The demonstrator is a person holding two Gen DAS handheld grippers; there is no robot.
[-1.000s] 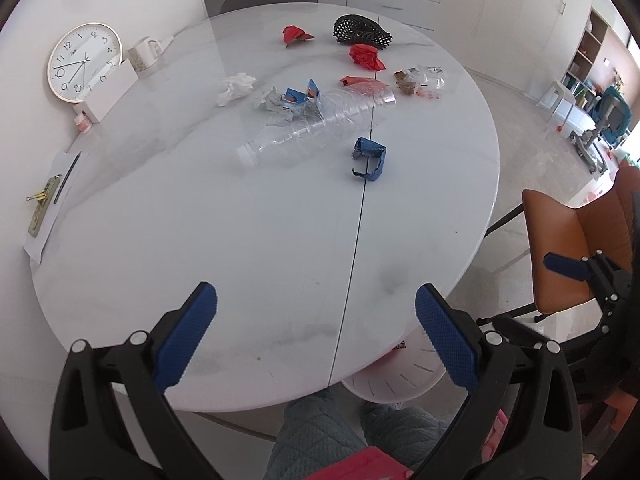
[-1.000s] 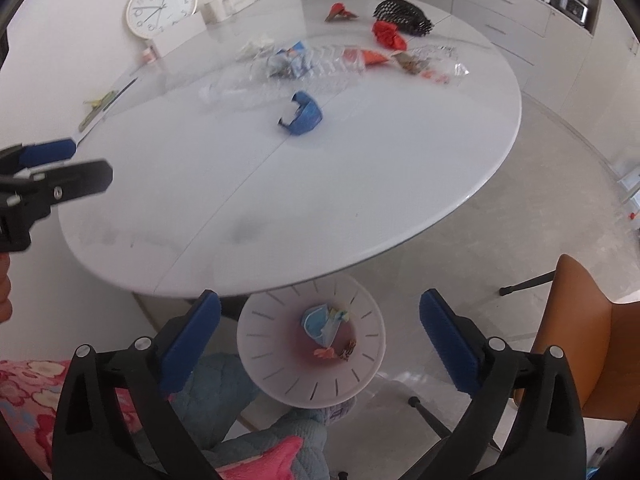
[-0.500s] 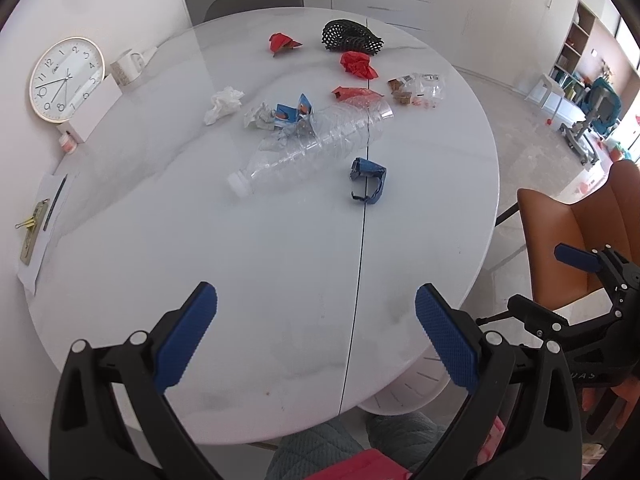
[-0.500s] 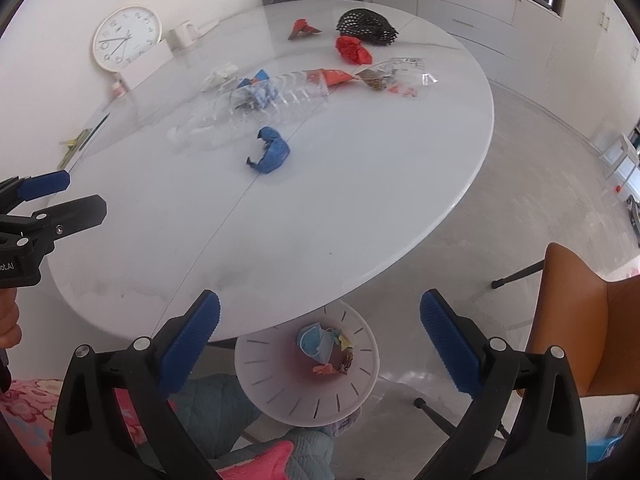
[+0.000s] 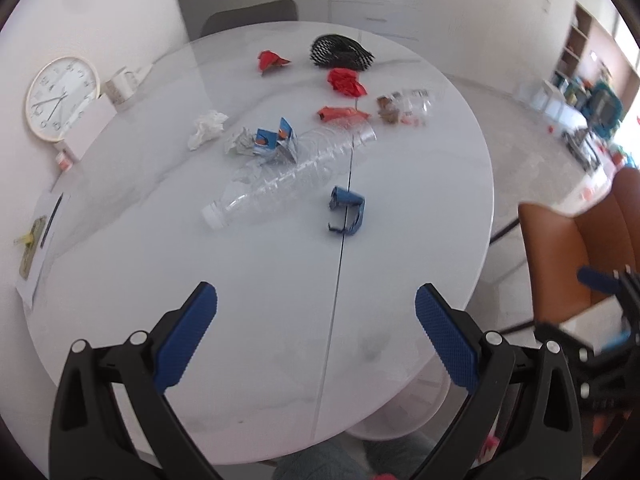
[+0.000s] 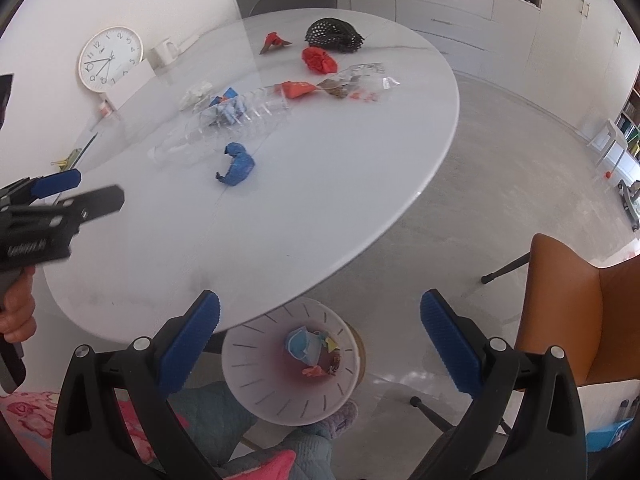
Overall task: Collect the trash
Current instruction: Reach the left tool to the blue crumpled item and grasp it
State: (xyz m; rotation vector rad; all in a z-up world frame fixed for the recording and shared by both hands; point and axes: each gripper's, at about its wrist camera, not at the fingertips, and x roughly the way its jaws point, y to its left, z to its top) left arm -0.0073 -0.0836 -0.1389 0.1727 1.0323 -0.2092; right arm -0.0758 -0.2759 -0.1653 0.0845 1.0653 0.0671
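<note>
Left wrist view shows you the trash spread over the far half of the round white table (image 5: 132,280); a clear plastic bottle (image 5: 288,178) lies on its side with its white cap toward you; it looks squashed and see-through; a bent blue scrap (image 5: 347,210) lies just beside it, on the near side; a blue and orange wrapper (image 5: 274,142) touches the bottle's far side, with a white crumpled tissue (image 5: 206,128) near it; you can count three red scraps (image 5: 346,81) farther back, one black net (image 5: 340,53) at the far edge, and one clear bag (image 5: 404,106) with brown bits.

Your left gripper (image 5: 316,320) hangs over the near part of the table; its two blue pads are wide apart; it holds nothing and touches nothing.

Right wrist view shows your right gripper (image 6: 320,322) past the table's edge, above a white round bin (image 6: 248,376) on the floor; its jaws are wide apart too, and it holds nothing; some trash already lies in the bin, one blue piece and small red bits.
</note>
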